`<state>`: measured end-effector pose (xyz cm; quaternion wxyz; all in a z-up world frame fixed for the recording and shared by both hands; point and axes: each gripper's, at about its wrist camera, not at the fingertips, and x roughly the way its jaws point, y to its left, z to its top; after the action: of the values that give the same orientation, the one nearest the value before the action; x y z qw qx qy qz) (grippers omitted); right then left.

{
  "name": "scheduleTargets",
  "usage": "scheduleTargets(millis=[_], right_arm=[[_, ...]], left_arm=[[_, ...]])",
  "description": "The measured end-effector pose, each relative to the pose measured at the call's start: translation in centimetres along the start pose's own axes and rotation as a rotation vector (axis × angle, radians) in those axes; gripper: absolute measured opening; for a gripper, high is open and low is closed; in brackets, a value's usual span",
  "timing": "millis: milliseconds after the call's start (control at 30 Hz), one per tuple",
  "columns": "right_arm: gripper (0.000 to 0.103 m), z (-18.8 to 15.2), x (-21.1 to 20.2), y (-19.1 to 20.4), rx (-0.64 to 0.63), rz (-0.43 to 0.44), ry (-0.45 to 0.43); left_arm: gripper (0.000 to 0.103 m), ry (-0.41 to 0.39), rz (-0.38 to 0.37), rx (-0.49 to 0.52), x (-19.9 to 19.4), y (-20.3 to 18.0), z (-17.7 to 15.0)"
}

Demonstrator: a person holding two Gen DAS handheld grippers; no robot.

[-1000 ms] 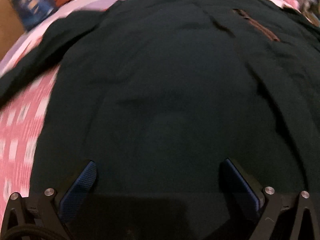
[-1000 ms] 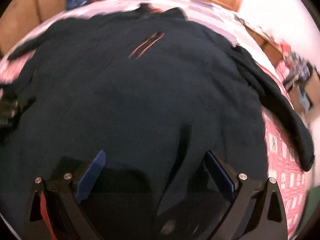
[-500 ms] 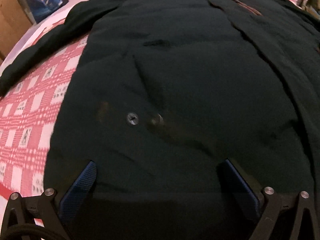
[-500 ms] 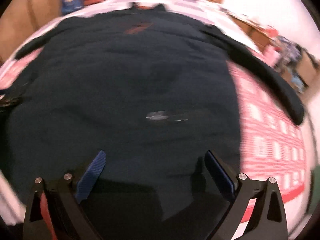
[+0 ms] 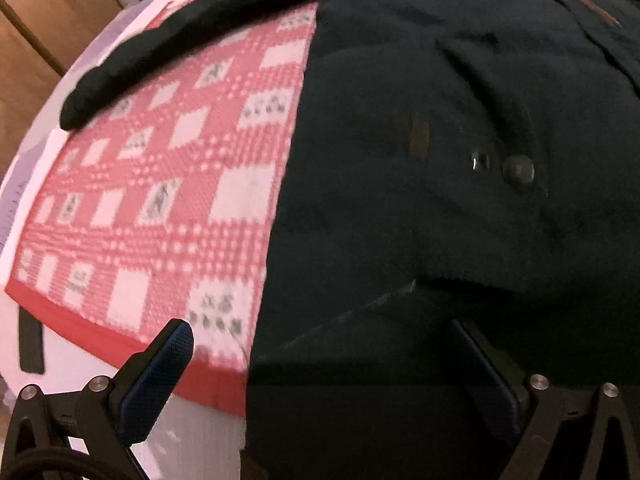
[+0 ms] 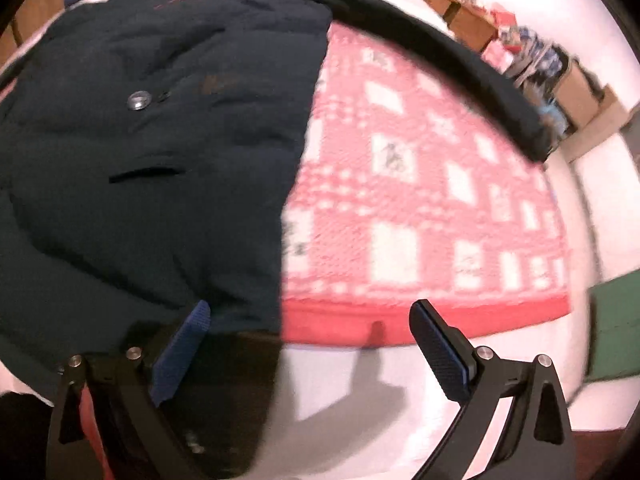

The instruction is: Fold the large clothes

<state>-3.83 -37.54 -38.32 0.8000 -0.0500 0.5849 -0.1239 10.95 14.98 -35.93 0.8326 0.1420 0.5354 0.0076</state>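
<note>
A large dark jacket (image 5: 460, 160) lies spread flat on a red and white patterned blanket (image 5: 160, 200), its hem toward me. It also shows in the right wrist view (image 6: 160, 140). One sleeve (image 5: 180, 40) stretches out to the left, the other sleeve (image 6: 440, 64) to the right. My left gripper (image 5: 320, 364) is open at the jacket's bottom left corner, straddling the hem edge. My right gripper (image 6: 312, 344) is open at the bottom right corner, its left finger over the hem, its right finger over the blanket's red border.
The blanket lies on a white bed (image 6: 400, 420) whose front edge is just below both grippers. Wooden furniture (image 5: 40, 20) stands to the left. Cardboard boxes and clutter (image 6: 540, 56) stand at the far right. A green object (image 6: 616, 320) is at the right edge.
Both grippers have pulled back toward the hem and moved apart, the left one to the jacket's left corner, the right one to its right corner. Both stay open.
</note>
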Motion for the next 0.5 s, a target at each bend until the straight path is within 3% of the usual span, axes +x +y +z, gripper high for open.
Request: scheduleTargets(millis=[133, 333, 500], right_arm=[[0.101, 3.6, -1.3, -0.2, 0.063, -0.004, -0.062], [0.101, 13.9, -1.5, 1.5, 0.063, 0.043, -0.214], [0.101, 20.5, 0.8, -4.4, 0.248, 0.019, -0.247]], left_arm=[[0.103, -0.057, -0.015, -0.01, -0.4, -2.1, 4.0], [0.103, -0.193, -0.137, 0.0, -0.9, -8.5, 13.3], [0.103, -0.261, -0.185, 0.052, -0.7, -14.7, 20.3]])
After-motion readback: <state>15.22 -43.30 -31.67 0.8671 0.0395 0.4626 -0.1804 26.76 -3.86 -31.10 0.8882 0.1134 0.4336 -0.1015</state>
